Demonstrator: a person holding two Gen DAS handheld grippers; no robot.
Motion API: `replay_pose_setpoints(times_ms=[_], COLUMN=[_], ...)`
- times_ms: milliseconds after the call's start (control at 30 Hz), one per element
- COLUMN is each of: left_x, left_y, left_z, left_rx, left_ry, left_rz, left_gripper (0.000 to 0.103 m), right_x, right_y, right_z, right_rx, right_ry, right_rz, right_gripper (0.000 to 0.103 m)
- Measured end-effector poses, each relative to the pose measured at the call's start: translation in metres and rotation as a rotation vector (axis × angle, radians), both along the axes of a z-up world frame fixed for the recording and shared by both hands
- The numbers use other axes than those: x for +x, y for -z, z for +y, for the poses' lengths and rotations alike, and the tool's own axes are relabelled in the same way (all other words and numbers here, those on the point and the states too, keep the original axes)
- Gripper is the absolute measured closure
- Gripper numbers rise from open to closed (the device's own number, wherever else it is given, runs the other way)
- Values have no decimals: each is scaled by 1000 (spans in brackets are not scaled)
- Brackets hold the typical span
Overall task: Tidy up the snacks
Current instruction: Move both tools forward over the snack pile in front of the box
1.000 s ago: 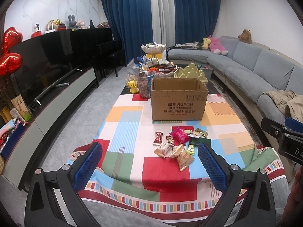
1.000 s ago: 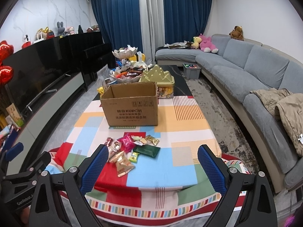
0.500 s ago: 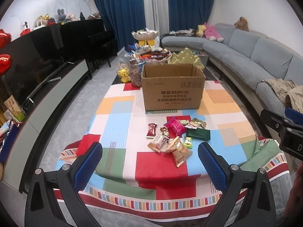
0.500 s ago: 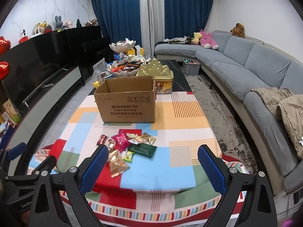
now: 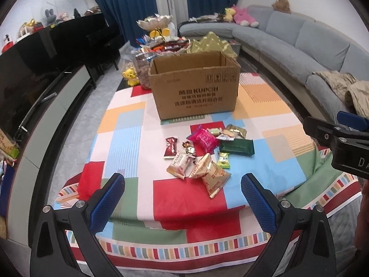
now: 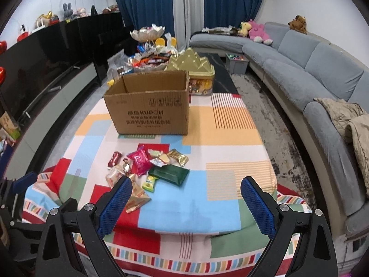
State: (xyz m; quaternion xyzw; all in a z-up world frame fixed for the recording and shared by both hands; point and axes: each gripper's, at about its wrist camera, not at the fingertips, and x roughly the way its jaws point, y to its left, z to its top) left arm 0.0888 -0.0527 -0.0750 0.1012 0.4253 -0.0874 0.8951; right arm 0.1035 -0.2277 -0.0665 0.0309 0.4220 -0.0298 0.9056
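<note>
— Both tools?
— Left gripper (image 5: 183, 196) and right gripper (image 6: 186, 198) gape wide, holding nothing.
— Snacks?
— Snack packets (image 5: 207, 152) lie on the tablecloth (image 5: 129, 124), cardboard box (image 5: 196, 87) at twelve o'clock beyond them.

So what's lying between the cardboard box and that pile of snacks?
Nothing but bare patterned tablecloth. Both wrist views show a clear strip between the cardboard box and the snack pile.
</note>
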Motion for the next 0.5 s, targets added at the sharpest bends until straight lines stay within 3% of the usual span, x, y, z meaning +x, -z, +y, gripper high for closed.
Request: replay_pose_setpoints(times_ms=[500], left_x=[44], left_y=[48], left_z=[-18], left_rx=[58], left_ry=[97], left_rz=[109], left_gripper=[4], right_x=[55], right_y=[50], right_z=[-3], right_rx=[21], right_ry=[0], right_rz=[183], right_gripper=[7])
